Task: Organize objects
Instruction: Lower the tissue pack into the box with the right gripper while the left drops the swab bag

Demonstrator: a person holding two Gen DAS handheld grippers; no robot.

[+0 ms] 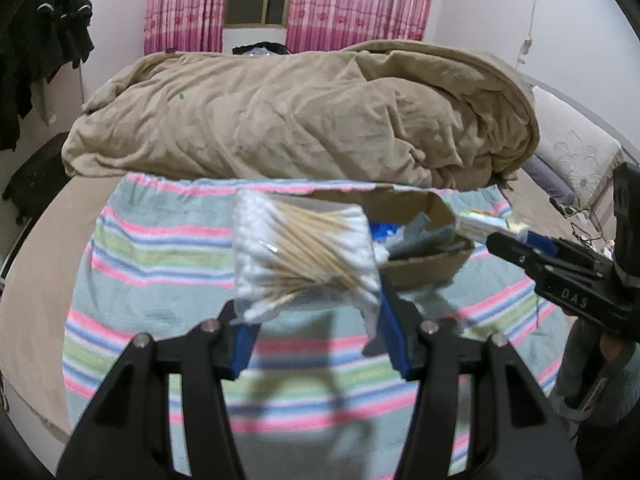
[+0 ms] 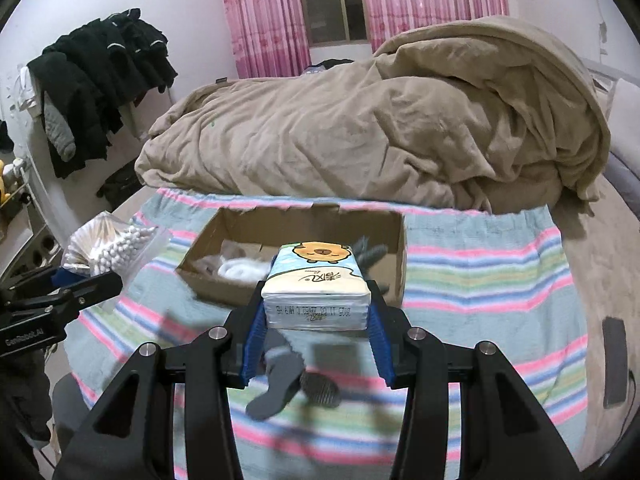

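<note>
My left gripper [image 1: 316,316] is shut on a clear bag of cotton swabs [image 1: 304,252] and holds it above the striped towel [image 1: 160,264], left of the cardboard box [image 1: 424,264]. The bag also shows in the right wrist view [image 2: 112,248]. My right gripper [image 2: 316,316] is shut on a tissue pack [image 2: 316,284] with a cartoon capybara, held just in front of the open cardboard box [image 2: 392,248]. White and grey items lie in the box. The right gripper also shows in the left wrist view [image 1: 496,242], over the box's right end.
A grey sock [image 2: 288,384] lies on the towel below my right gripper. A heaped tan blanket [image 2: 380,128] lies behind the box. Dark clothes [image 2: 96,80] hang at the left. A dark flat object [image 2: 614,360] lies at the right on the bed.
</note>
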